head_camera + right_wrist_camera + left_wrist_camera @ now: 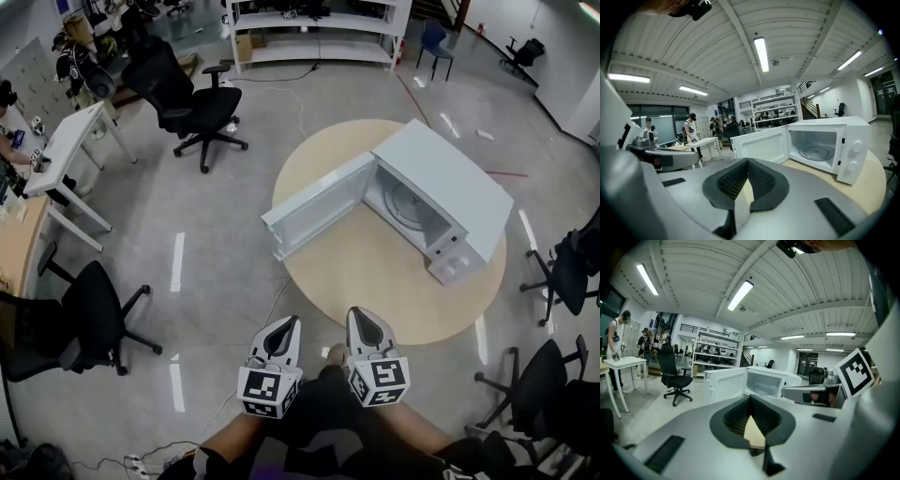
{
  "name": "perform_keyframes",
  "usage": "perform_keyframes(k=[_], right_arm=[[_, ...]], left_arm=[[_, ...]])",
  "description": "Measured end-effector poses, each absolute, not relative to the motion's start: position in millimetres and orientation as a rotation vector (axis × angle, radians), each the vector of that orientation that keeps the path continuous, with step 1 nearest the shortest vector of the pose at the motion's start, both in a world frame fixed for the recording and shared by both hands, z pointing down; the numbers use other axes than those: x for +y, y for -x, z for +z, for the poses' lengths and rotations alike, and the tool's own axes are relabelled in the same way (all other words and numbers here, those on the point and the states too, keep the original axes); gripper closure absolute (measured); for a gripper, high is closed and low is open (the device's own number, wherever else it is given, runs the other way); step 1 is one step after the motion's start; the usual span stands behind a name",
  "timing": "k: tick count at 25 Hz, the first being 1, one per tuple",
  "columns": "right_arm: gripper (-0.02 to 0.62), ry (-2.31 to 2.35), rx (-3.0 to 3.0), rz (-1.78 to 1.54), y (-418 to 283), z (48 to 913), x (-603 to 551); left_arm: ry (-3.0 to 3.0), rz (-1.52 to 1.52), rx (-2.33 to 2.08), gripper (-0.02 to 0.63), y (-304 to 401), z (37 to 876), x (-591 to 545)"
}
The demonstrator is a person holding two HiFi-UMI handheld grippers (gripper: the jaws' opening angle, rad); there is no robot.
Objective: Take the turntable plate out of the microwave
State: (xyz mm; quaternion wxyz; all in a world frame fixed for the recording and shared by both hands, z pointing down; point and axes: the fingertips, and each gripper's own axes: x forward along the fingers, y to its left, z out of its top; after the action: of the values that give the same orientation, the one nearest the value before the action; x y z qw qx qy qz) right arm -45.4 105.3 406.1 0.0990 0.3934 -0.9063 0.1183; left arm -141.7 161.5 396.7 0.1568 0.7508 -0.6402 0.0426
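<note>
A white microwave (441,202) stands on a round wooden table (375,281), its door (314,208) swung wide open to the left. The glass turntable plate (410,204) lies flat inside the cavity; the right gripper view shows it too, plate (816,152). My left gripper (281,328) and right gripper (364,323) hang side by side at the table's near edge, well short of the microwave. Each has its jaws closed tip to tip with nothing held. In the left gripper view the gripper (750,399) points at the open microwave (761,380); the right gripper (748,161) aims left of it.
A black office chair (192,108) stands far left of the table, another (80,323) at near left, and more chairs (562,272) crowd the right. White desks (66,155) with people line the left wall. Shelving (319,28) stands at the back.
</note>
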Motion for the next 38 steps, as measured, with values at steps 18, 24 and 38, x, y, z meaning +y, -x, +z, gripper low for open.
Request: perform_keyframes(k=[18, 24, 38], right_arm=[[0.578, -1.282, -2.681, 0.502, -29, 422, 3], [0.578, -1.334, -2.700, 0.482, -62, 421, -22], [0.578, -1.538, -2.582, 0.523, -105, 429, -60]], left_arm=[[-2.178, 0.288, -1.752, 0.560, 72, 404, 53], [-2.246, 0.321, -1.702, 0.560, 29, 404, 19], [-2.343, 0.370, -1.507, 0.560, -6, 416, -41]])
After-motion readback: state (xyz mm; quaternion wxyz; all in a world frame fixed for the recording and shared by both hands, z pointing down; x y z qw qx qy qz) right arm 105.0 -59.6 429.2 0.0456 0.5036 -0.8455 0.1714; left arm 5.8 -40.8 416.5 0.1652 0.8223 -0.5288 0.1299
